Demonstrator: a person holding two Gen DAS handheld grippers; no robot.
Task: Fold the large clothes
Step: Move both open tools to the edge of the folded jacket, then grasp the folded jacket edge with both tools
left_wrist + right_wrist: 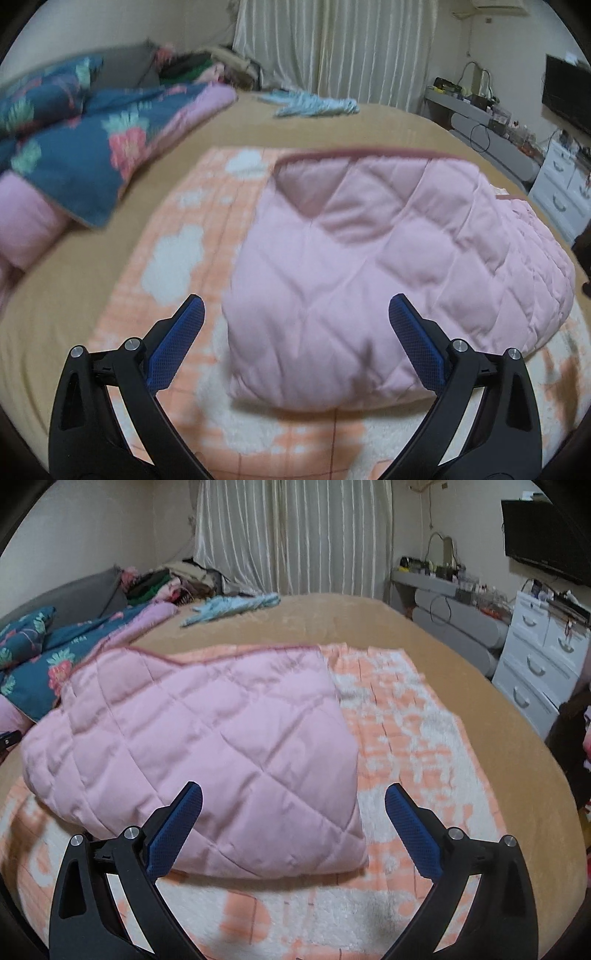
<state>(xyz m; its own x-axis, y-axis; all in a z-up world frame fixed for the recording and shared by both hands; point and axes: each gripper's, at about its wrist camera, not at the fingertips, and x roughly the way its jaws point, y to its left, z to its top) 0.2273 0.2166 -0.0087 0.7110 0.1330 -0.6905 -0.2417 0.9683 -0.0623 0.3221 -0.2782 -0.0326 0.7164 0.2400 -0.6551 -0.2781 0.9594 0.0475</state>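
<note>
Under both wide-open, empty claws, left point(296, 314) and right point(294, 801), puffy diamond-quilted pink garment point(388, 258) on fuzzy peach-checked blanket point(399, 716).

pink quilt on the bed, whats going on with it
A person is folding bedding with a handheld gripper in each hand. The pink quilted blanket lies folded into a thick pad on an orange-and-white fleece blanket spread over the tan bed cover. The left gripper and right gripper hover over its near edge, both open, holding nothing.

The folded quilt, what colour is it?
Pale pink quilt, diamond-stitched; clearest in the right wrist view.
</note>
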